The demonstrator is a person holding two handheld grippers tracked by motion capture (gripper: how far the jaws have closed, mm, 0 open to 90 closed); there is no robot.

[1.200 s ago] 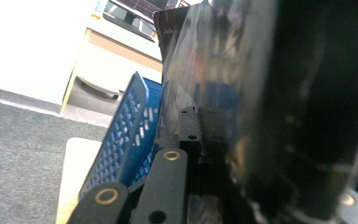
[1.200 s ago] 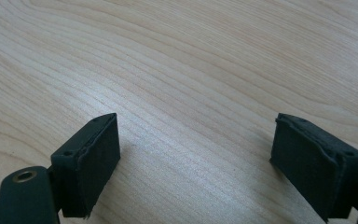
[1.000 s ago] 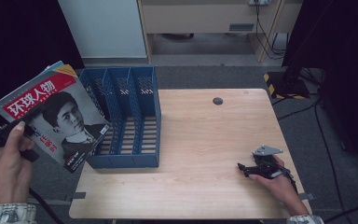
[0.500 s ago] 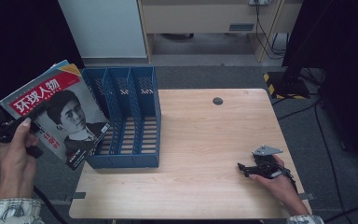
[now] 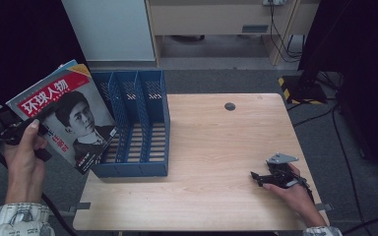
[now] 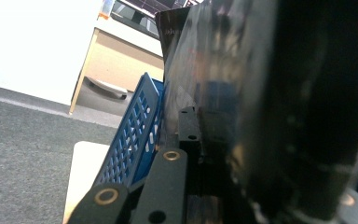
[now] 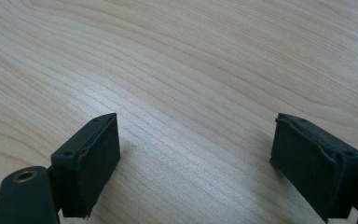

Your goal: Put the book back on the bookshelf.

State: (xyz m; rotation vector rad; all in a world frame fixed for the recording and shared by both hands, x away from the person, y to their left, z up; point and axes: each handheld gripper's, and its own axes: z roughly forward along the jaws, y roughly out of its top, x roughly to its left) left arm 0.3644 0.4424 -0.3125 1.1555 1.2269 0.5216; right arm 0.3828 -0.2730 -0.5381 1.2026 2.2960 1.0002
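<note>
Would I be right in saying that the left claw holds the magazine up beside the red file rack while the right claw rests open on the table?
Not quite: the file rack is blue, not red, as the high view shows. The rest stands: the left claw holds the magazine beside it, and the right claw rests open on the table.

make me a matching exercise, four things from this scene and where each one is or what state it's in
Things:
1. magazine
2. file rack
3. right gripper
4. left gripper

States:
a. open, resting on the bare table
b. blue, standing at the table's left edge
c. held up, left of the rack
d. shut on the magazine

Pairs: 1-c, 2-b, 3-a, 4-d
</note>
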